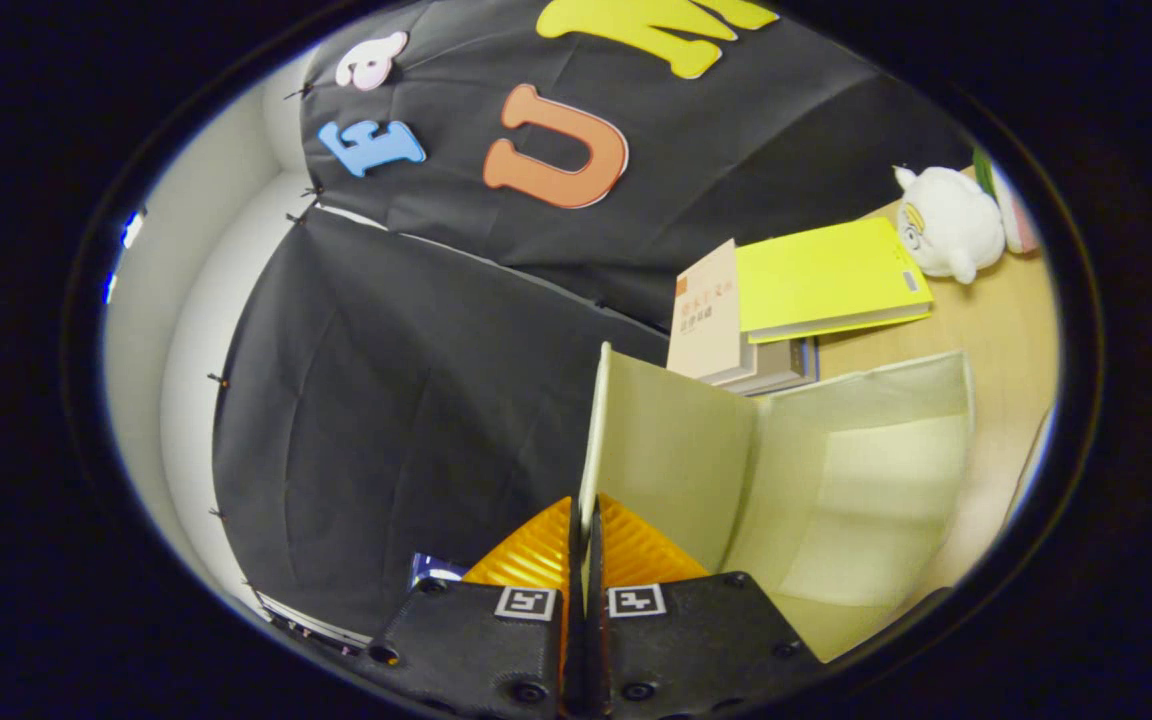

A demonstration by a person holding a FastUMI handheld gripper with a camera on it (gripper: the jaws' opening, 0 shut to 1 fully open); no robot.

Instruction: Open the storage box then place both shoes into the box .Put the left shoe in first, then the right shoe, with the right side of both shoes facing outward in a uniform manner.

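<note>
My gripper point(586, 522) is shut on the thin edge of the storage box's lid point(671, 450), a pale cream panel that runs forward from between the two fingers. The lid is swung up away from the box point(866, 480), whose pale cream inside lies open to the right of the fingers. The box stands on a light wooden table point(1011, 330). The whole view is tilted, with the table running up along the right.
Just beyond the box lies a stack of books, a yellow one point(826, 280) on top and a beige one point(706, 315) beside it. A white plush toy point(946, 225) sits farther along the table. Black cloth wall hangs to the left.
</note>
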